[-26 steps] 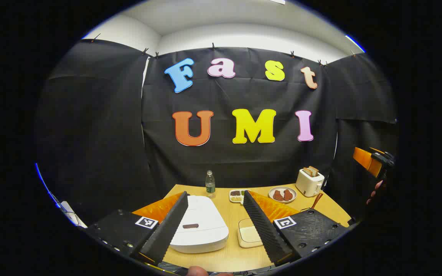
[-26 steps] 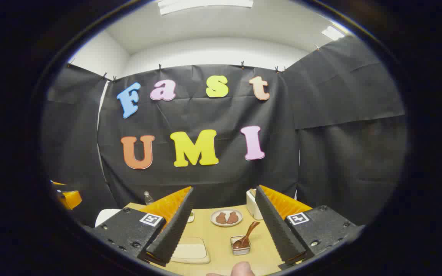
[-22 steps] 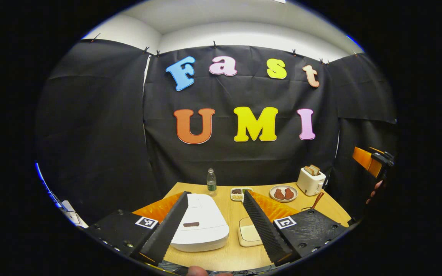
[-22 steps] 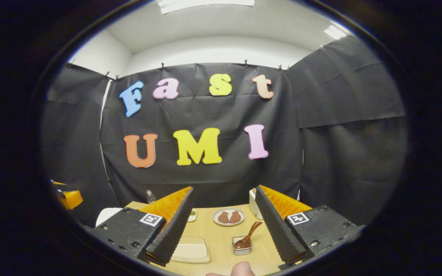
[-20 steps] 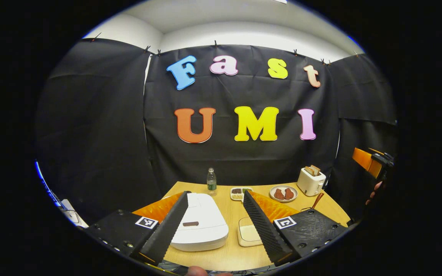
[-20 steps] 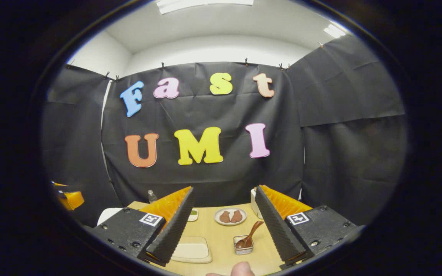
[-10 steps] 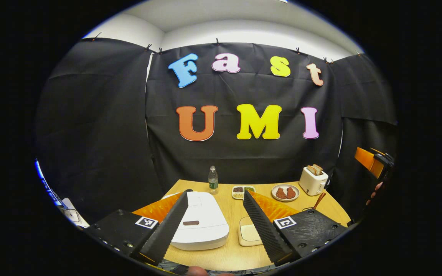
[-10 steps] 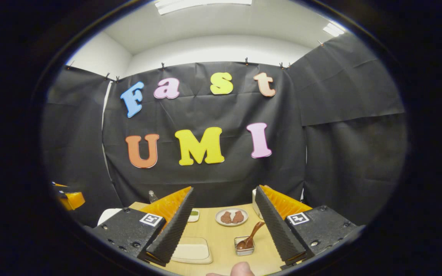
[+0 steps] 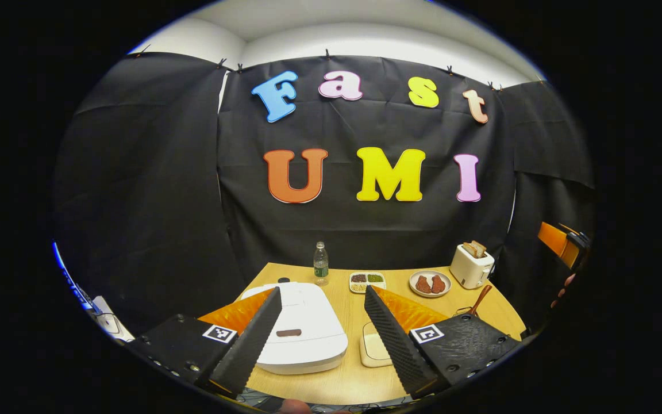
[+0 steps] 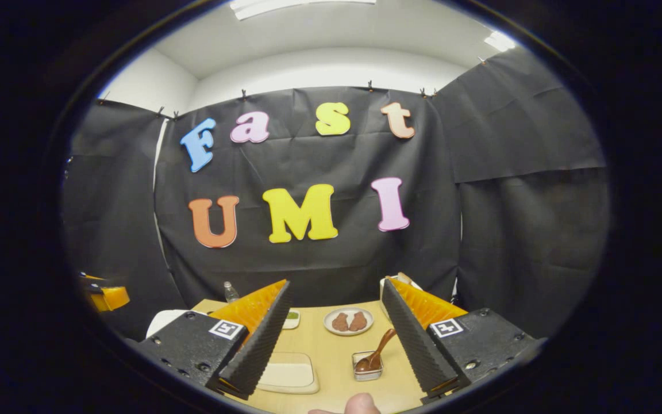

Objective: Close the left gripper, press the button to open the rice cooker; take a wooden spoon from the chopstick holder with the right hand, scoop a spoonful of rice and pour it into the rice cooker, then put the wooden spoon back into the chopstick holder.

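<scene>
So both grippers hovered with fingers apart, left gripper [image 9: 322, 299] over the shut rice cooker [image 9: 302, 336], right gripper [image 10: 335, 296] above the wooden spoon [image 10: 374, 353].

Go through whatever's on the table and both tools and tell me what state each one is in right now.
Rice cooker: lid shut.
Wooden spoon: standing in its holder.
Toaster: bread sticking up.
Bottle: upright, capped.
Left tool: open, empty.
Right tool: open, empty.
</scene>
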The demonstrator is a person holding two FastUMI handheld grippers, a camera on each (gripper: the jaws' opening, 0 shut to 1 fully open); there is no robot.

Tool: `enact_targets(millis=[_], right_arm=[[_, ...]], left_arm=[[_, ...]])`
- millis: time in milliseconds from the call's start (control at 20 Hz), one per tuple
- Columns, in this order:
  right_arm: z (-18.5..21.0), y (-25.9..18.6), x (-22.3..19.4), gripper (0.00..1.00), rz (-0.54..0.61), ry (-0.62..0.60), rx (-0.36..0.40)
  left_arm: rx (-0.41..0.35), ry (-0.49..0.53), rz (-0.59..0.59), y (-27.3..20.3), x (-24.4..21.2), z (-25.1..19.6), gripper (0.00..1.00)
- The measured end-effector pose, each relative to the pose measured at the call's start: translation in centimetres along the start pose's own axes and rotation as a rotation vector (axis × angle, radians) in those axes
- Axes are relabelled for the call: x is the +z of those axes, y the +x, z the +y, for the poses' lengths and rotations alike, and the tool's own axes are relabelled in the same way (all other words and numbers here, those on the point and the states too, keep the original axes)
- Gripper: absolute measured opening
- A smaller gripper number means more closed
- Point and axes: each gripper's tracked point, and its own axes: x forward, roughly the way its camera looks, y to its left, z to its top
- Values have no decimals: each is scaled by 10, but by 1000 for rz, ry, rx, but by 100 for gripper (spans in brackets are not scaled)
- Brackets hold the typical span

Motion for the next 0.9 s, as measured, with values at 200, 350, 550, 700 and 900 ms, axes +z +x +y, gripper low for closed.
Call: enact_targets(millis=[200, 350, 550, 700, 900], right_arm=[[-3, 2, -15, 100, 46, 16, 9], [-6, 2, -22, 100, 57, 13, 11], [-10, 4, -33, 100, 76, 3, 32], [-17, 9, -43, 100, 92, 29, 29], [-27, 18, -61, 100, 137, 56, 15]], left_arm=[[-8, -3, 49, 10, -9, 8, 95], [-30, -48, 125, 23, -23, 14, 93], [-15, -119, 286, 45, -53, 42, 45], [-27, -270, 400, 59, -75, 50, 8], [-69, -331, 558, 88, -108, 57, 8]])
